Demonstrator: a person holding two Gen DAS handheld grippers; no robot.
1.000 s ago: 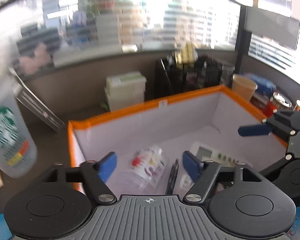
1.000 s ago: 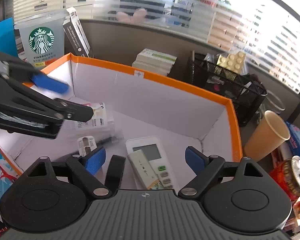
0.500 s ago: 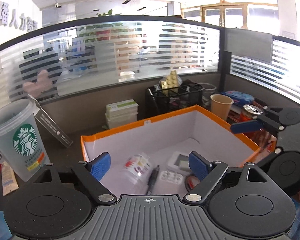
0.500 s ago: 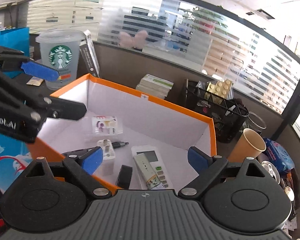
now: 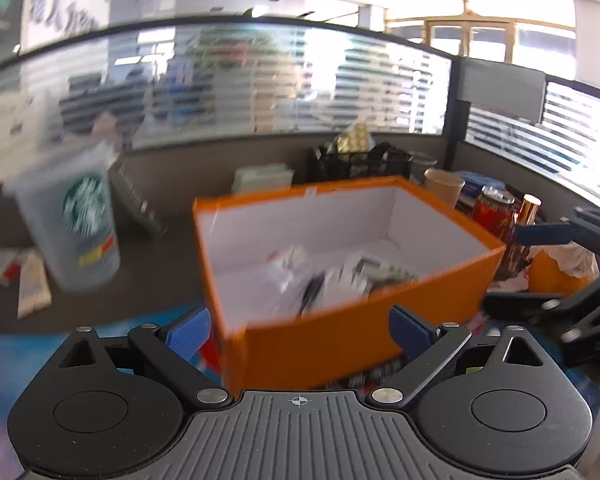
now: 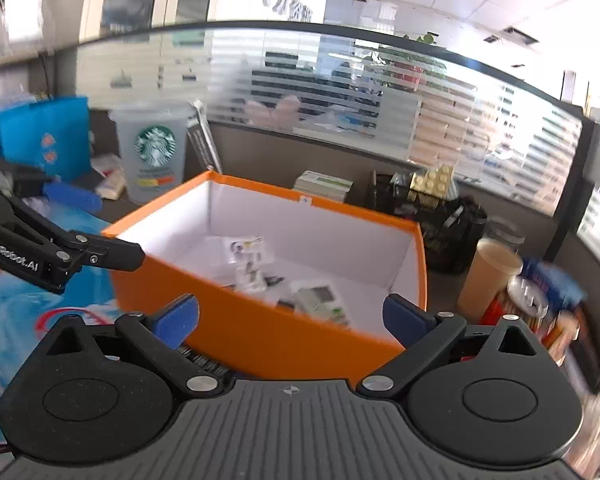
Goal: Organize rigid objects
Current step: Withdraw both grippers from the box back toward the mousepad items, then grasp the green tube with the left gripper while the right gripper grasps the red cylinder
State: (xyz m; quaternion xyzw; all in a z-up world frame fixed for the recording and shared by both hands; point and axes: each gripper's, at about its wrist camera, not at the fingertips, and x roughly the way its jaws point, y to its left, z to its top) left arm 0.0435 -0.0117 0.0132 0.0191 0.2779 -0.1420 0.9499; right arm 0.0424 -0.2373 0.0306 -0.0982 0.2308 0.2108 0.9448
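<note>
Orange box [image 5: 340, 328] sits dead ahead of both claws on counter, remote [image 6: 320, 300] and small items inside. Left claw [image 5: 300, 326] and right claw [image 6: 292, 316] just spread wider, nothing between; neither nearer, I reckon.

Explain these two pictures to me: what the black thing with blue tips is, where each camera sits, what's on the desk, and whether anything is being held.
No robot arm here: a person carries a two-finger tool in each hand, with a fisheye camera on each looking along its fingers. One picture is from the left tool, the other from the right tool; each also glimpses the other at its edge. Both tools have just been opening and hold nothing. Ahead stands an orange box, white inside, containing a white remote and small, blurred items. Around it are a Starbucks cup, a paper cup, a black mesh organizer and a red can.
</note>
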